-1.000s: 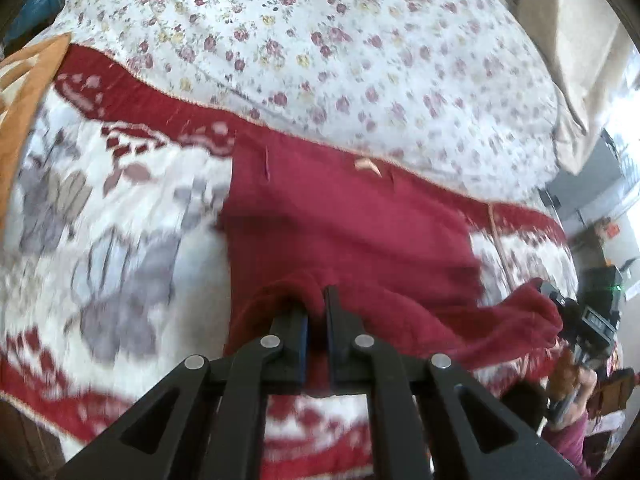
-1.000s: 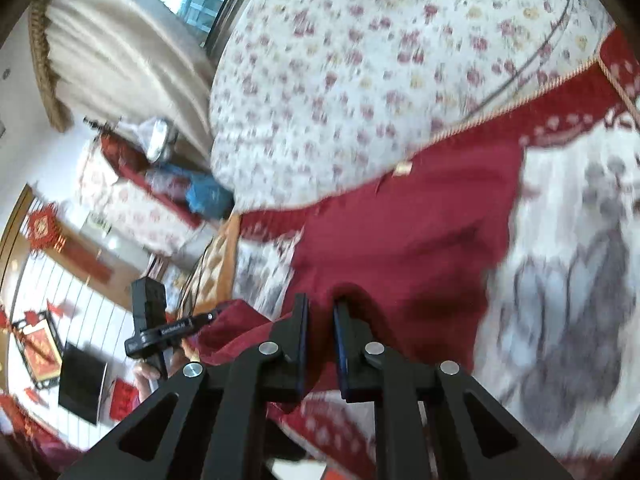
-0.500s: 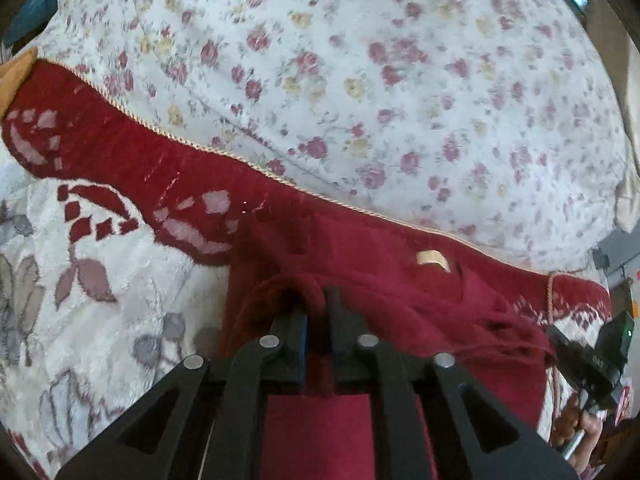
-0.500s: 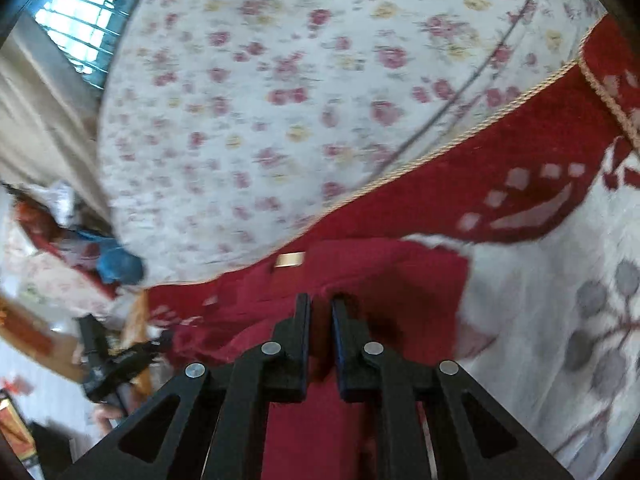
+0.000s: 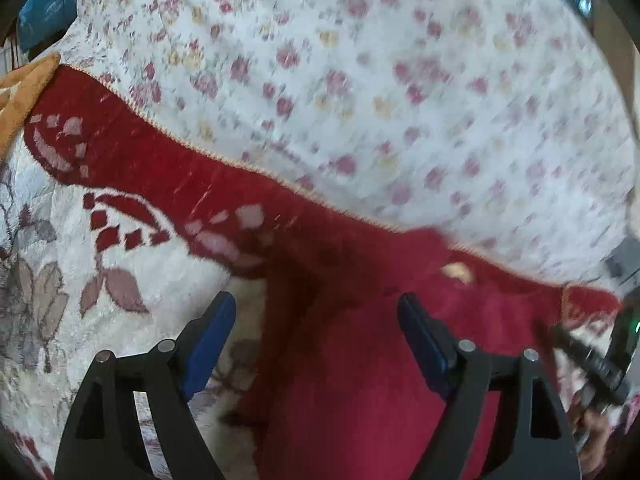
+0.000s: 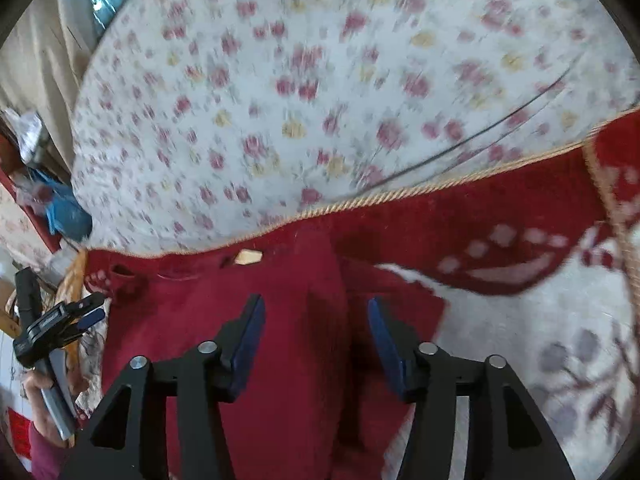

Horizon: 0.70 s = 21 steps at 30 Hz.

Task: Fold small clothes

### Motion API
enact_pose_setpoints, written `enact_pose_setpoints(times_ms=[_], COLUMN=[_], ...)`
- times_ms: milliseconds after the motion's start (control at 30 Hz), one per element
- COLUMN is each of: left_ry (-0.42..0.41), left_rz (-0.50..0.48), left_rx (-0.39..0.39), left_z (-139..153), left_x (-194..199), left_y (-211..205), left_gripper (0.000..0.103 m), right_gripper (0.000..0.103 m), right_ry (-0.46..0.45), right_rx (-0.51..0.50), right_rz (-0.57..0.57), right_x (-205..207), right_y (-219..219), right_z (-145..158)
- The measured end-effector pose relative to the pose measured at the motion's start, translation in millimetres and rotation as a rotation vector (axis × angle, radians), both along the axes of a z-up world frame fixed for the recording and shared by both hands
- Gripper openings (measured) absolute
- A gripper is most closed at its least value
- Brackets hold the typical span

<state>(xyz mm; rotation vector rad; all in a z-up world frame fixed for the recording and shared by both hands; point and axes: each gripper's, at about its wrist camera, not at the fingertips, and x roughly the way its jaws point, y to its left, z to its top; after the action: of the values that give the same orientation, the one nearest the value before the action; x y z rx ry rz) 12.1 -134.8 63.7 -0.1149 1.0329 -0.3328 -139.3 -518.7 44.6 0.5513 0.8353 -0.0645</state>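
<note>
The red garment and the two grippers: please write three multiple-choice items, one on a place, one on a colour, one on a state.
1. Where does the red garment lie?
A. on the patterned blanket
B. on a wooden chair
C. in a basket

2. What colour are the pads of the left gripper?
A. green
B. blue
C. white

3. How does the right gripper stand?
A. shut on cloth
B. open
C. out of view

Key: 1 A, the cloth lies spread on the blanket; 2 B, both pads show blue; 3 B, its fingers stand apart with nothing clamped.
</note>
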Motion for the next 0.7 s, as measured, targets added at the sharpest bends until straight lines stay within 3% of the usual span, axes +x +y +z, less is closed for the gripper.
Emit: enact_pose_setpoints(times_ms=[33, 67, 100, 133, 200, 333, 400, 467, 533, 633, 700], left_ry=[0.007, 0.018, 0.024, 0.028, 0.027, 0.039, 0.031, -0.009, -0.059, -0.078, -0.065], left_rz=[0.000, 0.000, 0.001, 0.004, 0.012, 0.012, 0.012, 0.004, -0.008, -0.025, -0.020], left_rx=[0.023, 0.063, 0.095, 0.127, 0.133, 0.149, 0.148, 0.157, 0.177, 0.198, 0.218], left_z=[-5, -12, -16, -22, -28, -37, -31, -18, -2, 9, 9], left_x=[1, 2, 3, 6, 9, 13, 11, 4, -7, -21, -31], left_y=[0, -1, -2, -2, -2, -4, -1, 2, 7, 17, 25], left_gripper=[0.082, 0.082, 0.082, 0.082, 0.082, 0.083, 0.083, 0.083, 0.083, 0.083, 0.083], right_gripper=[0.056, 0.026, 0.008, 0.008, 0.008, 0.009, 0.018, 0.040, 0.053, 0.054, 0.054], right_ry=[0.020, 0.024, 0.020, -0.001, -0.023, 0.124, 0.123, 0.076, 0.008, -0.061, -0.073], right_rx=[-0.007, -0.047, -0.084, -0.117, -0.126, -0.159, -0.215, -0.280, -0.294, -0.232, -0.183], right_rz=[0.016, 0.034, 0.038, 0.025, -0.027, -0.028, -0.034, -0.088, -0.093, 0.084, 0.212], right_x=[9, 16, 20, 22, 24, 42, 36, 21, 9, 18, 34], right_y=[3, 9, 13, 13, 5, -1, 6, 13, 25, 74, 111], right_z=[-6, -8, -5, 0, 3, -23, -13, 12, 39, 62, 61])
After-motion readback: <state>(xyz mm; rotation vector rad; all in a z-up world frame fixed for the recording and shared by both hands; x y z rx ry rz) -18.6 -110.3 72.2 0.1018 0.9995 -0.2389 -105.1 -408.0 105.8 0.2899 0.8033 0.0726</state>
